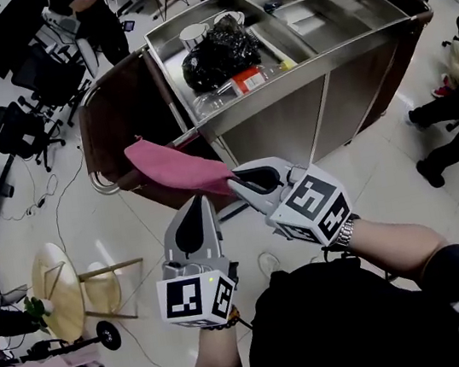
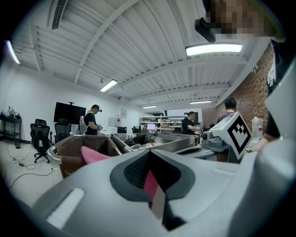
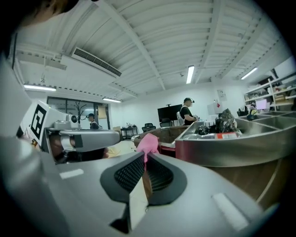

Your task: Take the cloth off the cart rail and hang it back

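A pink cloth is stretched out in the air in front of the cart's left end. My right gripper is shut on its near right corner, and in the right gripper view the cloth bunches out past the jaw tips. My left gripper sits just left of it at the cloth's near edge. In the left gripper view a pink strip shows inside its closed jaws, and the cloth's free end sticks out ahead. That far end reaches over the chrome rail round the brown bag; whether it touches, I cannot tell.
The steel cart carries a black bag, bottles and a bowl in its trays. On the floor to the left are a round wooden stool, cables and office chairs. People stand behind the cart and at the right.
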`<state>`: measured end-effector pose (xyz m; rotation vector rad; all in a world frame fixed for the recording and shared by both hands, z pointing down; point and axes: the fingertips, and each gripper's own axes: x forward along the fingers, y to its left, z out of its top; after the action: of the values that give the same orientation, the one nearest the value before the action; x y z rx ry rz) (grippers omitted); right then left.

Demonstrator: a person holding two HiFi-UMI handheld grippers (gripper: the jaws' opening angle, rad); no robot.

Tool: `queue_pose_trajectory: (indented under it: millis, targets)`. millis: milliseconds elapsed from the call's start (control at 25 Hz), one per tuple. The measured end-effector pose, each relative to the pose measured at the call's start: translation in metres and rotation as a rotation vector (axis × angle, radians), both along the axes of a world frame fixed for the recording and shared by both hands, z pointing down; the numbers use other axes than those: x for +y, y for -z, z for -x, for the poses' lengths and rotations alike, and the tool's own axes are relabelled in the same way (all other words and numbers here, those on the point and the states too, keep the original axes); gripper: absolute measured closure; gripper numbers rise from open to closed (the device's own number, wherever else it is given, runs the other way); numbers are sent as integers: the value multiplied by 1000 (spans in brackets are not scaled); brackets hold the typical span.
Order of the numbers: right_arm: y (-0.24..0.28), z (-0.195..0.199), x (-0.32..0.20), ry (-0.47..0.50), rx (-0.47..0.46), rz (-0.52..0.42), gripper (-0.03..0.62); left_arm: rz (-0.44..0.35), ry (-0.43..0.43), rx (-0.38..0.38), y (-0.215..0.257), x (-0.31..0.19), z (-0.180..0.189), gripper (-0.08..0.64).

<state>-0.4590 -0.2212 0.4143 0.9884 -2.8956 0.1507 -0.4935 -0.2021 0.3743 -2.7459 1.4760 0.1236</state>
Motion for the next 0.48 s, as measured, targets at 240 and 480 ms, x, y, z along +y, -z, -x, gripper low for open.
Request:
queue_pose_trajectory:
  millis: [240, 480]
  targets:
    - [20, -46, 37, -1, -7, -63, 578, -33, 10, 10, 4, 34, -42, 557]
    - [23, -92, 73, -18, -9, -96, 580, -47, 11, 23, -4, 64, -81, 557]
